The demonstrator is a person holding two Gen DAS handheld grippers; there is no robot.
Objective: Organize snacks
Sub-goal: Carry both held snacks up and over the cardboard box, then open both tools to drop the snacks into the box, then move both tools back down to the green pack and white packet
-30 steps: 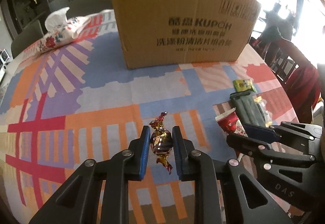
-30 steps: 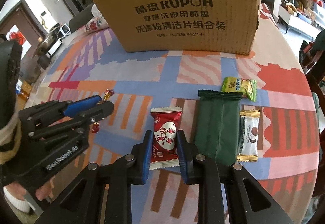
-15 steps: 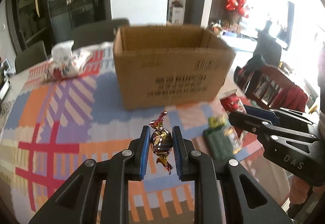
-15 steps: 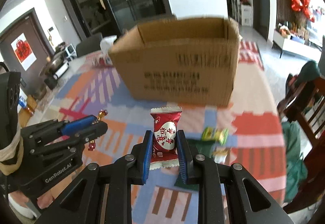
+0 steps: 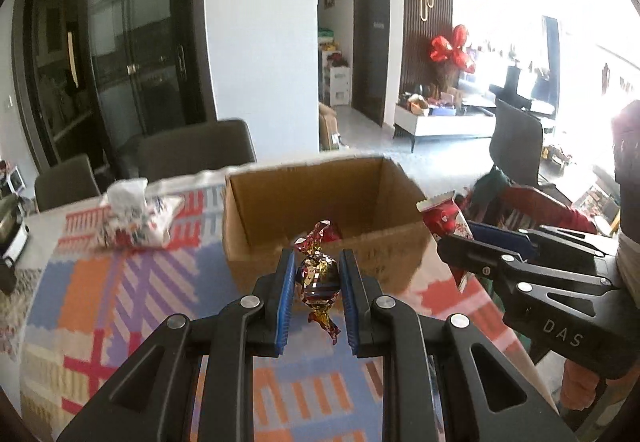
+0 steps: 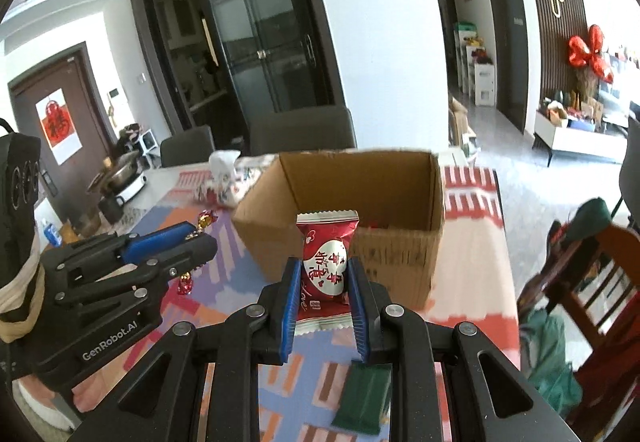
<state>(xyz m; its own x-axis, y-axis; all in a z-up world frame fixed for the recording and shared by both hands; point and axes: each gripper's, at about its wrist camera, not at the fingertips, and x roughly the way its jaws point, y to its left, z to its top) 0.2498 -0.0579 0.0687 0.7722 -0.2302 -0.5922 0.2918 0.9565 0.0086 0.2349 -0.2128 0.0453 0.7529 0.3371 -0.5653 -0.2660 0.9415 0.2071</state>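
Patterned surface (image 6: 472, 274) w/ open cardboard box (image 6: 360, 201), some red wrappers already inside. Left gripper (image 5: 316, 278) clamps a foil candy (image 5: 318, 278), right gripper (image 6: 325, 278) clamps a red packet (image 6: 326, 262), both near box, not yet dropped; green packet (image 6: 364, 398) left on surface

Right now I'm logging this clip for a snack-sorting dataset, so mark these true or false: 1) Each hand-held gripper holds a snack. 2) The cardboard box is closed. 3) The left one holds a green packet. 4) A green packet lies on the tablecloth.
1) True: the left hand-held gripper clamps a foil-wrapped candy, and the right hand-held gripper clamps a red packet.
2) False: the cardboard box is open at the top.
3) False: it holds the foil-wrapped candy.
4) True: the green packet lies on the tablecloth, below the right hand-held gripper.
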